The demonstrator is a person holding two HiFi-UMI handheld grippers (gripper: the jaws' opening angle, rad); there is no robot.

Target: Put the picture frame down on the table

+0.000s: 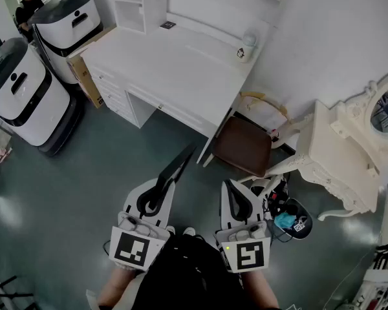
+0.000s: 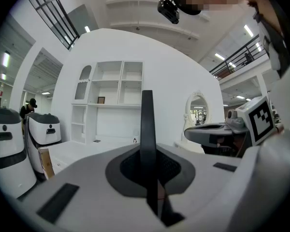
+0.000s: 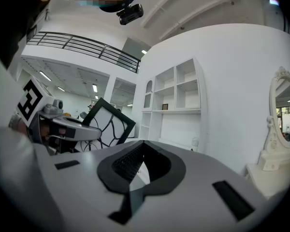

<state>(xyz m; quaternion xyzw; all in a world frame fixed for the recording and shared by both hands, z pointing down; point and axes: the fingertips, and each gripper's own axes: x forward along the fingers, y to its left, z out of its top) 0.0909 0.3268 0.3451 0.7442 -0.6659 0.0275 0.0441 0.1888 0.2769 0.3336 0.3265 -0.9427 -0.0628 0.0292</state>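
Note:
The picture frame [image 1: 176, 165] is a thin black-edged panel held above the floor, short of the white table [image 1: 174, 63]. My left gripper [image 1: 156, 197] is shut on its lower edge. In the left gripper view the frame [image 2: 147, 129] stands edge-on between the jaws. In the right gripper view the frame [image 3: 108, 122] shows its black border and a white face with dark curved lines, tilted. My right gripper [image 1: 237, 197] hangs beside it at the right, shut with nothing in it.
A brown chair seat [image 1: 246, 146] sits at the table's near right corner. A white vanity with an oval mirror [image 1: 349, 154] stands at the right. Two white-and-black robots [image 1: 19, 95] stand at the left by a cardboard box [image 1: 85, 76]. A small figurine [image 1: 246, 47] stands on the table.

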